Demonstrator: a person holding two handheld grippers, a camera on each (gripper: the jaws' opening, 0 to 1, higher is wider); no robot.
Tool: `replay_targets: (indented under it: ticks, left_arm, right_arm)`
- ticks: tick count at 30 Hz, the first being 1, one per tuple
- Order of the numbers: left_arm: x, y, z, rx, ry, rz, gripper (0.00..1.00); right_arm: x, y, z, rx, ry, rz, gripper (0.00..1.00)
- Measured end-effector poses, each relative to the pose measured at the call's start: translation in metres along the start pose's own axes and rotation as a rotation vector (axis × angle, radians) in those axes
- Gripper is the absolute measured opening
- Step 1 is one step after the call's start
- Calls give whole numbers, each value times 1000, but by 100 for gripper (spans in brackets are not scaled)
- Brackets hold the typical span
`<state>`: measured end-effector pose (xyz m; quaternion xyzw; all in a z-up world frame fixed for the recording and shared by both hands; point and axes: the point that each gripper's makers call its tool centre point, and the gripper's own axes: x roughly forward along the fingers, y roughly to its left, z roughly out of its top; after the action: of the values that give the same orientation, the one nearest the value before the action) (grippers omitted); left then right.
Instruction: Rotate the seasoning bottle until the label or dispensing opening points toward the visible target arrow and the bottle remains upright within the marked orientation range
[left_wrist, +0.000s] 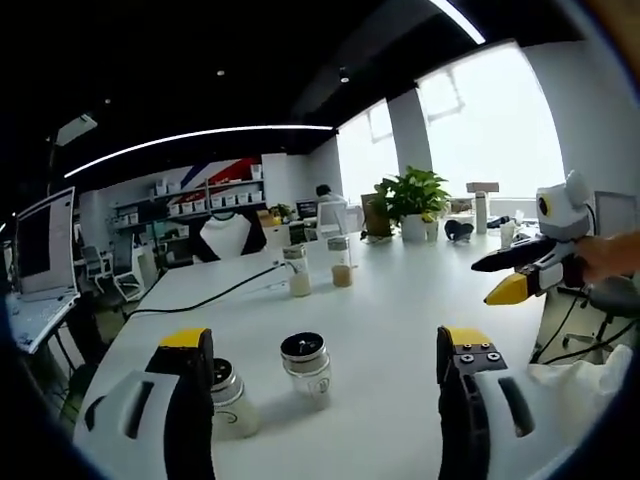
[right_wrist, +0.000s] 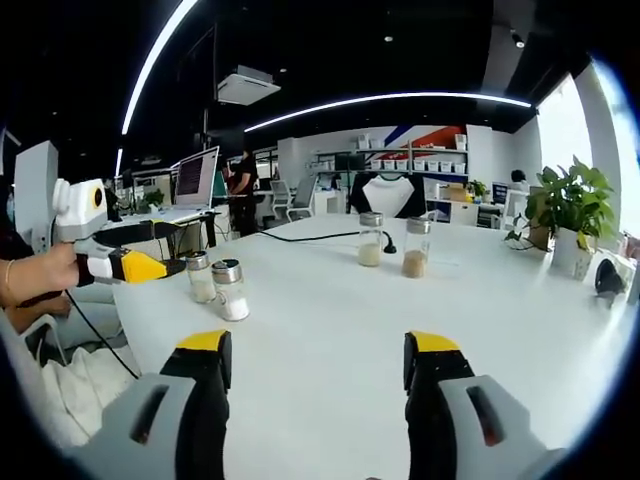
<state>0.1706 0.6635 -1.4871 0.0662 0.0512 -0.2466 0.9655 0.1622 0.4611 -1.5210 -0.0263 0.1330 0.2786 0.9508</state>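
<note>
Two small glass seasoning shakers stand upright on the white table (left_wrist: 400, 320). The black-topped shaker (left_wrist: 305, 365) is just ahead of my left gripper (left_wrist: 325, 345), between its jaws' lines. The silver-capped shaker (left_wrist: 232, 402) sits partly behind the left jaw. My left gripper is open and holds nothing. In the right gripper view the same pair (right_wrist: 230, 290) (right_wrist: 200, 276) stands to the left, beside the left gripper (right_wrist: 150, 250) held in a hand. My right gripper (right_wrist: 318, 345) is open over bare table (right_wrist: 330, 300), and it shows again at the right (left_wrist: 488, 280).
Two taller jars with pale contents (left_wrist: 297, 270) (left_wrist: 342, 263) (right_wrist: 370, 240) (right_wrist: 415, 248) stand farther along the table. A black cable (left_wrist: 215, 295) runs across it. A potted plant (left_wrist: 412, 200) (right_wrist: 568, 215) is at the far end; a monitor (left_wrist: 45, 245) sits on a desk to the left.
</note>
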Motion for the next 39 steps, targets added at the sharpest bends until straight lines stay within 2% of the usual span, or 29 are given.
replay_targets:
  ticks: [12,17,25,31,37,39]
  left_arm:
    - [-3,-2,-4,9,25,-3,97]
    - [-1,-1,-6,0,35,-3,96]
    - [-2,-2,-4,-2,31,-12,96]
    - [0,3,-4,-5,34,-3,96]
    - [-1,1,-4,-13,33,-19,97]
    - [-1,-4,-6,-13,42,-45,96]
  right_arm:
    - [0,-2,1,6,-7,-4,69]
    - [4,-3,-5,9,16,1,69]
    - [8,-6,1,1,8,3,69]
    - [21,-9,8,18,11,29,68]
    - [38,-13,24,7,-10,58,68]
    - [44,-17,32,3,-18,66,68]
